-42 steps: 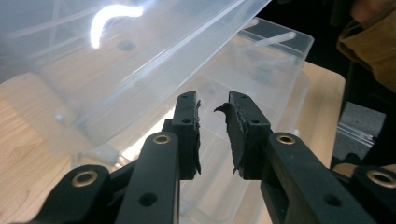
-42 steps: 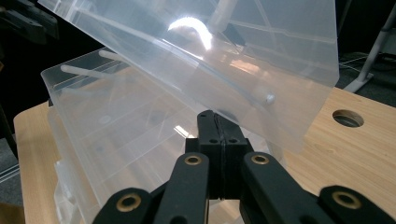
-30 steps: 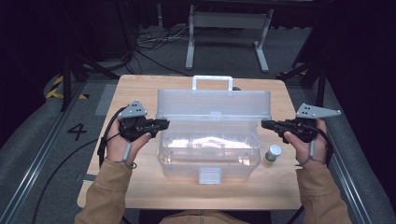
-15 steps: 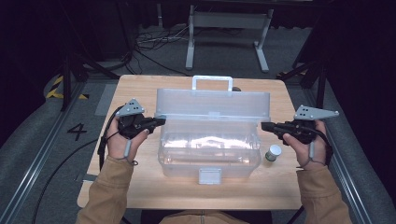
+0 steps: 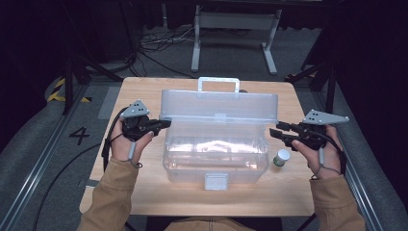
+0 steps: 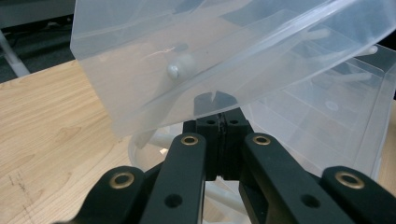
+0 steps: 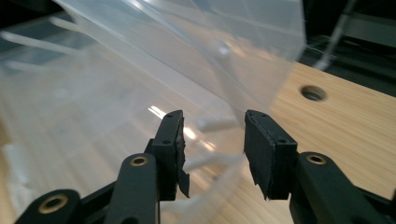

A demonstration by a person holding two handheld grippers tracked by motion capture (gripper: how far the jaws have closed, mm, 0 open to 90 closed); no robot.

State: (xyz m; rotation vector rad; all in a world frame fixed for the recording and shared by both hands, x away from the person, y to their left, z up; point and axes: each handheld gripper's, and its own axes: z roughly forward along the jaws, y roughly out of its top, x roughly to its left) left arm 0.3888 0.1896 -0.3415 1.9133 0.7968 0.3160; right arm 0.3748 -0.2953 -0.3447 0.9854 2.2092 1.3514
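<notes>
A clear plastic box [image 5: 216,161] sits mid-table with its lid [image 5: 219,103] tilted up, half open. My left gripper [image 5: 166,123] is shut, with its tips against the lid's left lower edge. In the left gripper view the closed jaws [image 6: 219,116] sit just under the lid's rim [image 6: 196,56]. My right gripper [image 5: 273,134] is open beside the box's right end. In the right gripper view the open jaws [image 7: 212,123] face the lid's corner [image 7: 196,46] and hold nothing.
A small green bottle with a white cap [image 5: 281,158] stands on the wooden table [image 5: 144,192], right of the box and under my right hand. The box has a white handle [image 5: 218,83] at the back and a latch [image 5: 215,181] in front. Dark floor and cables surround the table.
The lid has tipped up slightly. My left gripper stays at the lid's left edge, and my right gripper has dropped a little.
</notes>
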